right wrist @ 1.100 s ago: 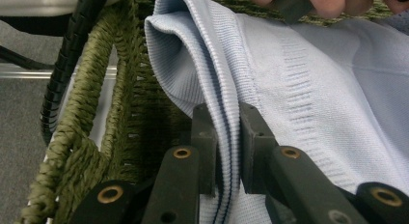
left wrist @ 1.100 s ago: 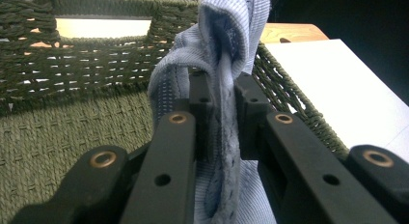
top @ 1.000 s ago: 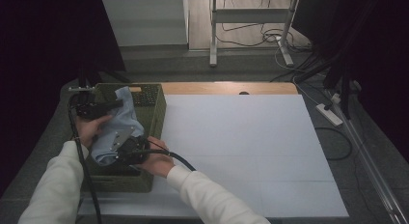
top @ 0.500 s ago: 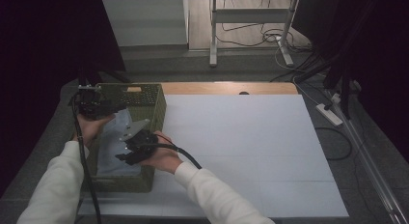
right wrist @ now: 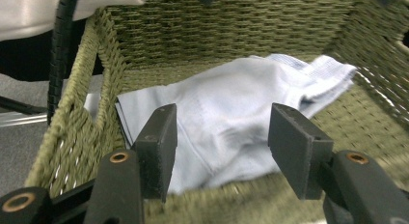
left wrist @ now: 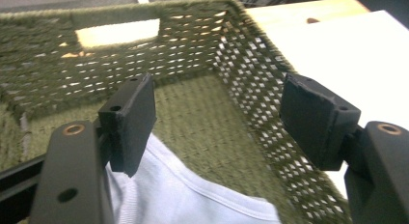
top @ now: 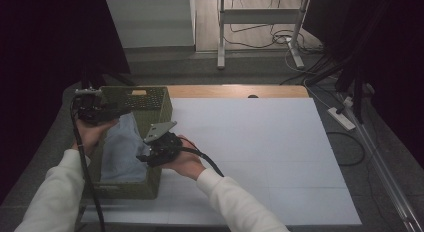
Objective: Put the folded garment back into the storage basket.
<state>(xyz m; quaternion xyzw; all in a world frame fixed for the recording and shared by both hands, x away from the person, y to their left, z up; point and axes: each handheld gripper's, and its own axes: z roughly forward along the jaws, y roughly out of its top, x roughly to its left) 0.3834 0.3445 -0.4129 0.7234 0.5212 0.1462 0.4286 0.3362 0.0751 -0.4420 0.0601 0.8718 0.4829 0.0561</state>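
Inside the woven green basket (right wrist: 82, 118) lies a rumpled pale-blue garment (right wrist: 226, 118), both claws open, empty.

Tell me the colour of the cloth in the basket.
Pale blue cloth, clearest in the right gripper view.

Rough woven basket (right wrist: 226, 26), soft cloth garment (right wrist: 231, 122)

Honestly there's nothing to read here. No labels, brand names, numbers or signs that I can make out in the high view or either gripper view.
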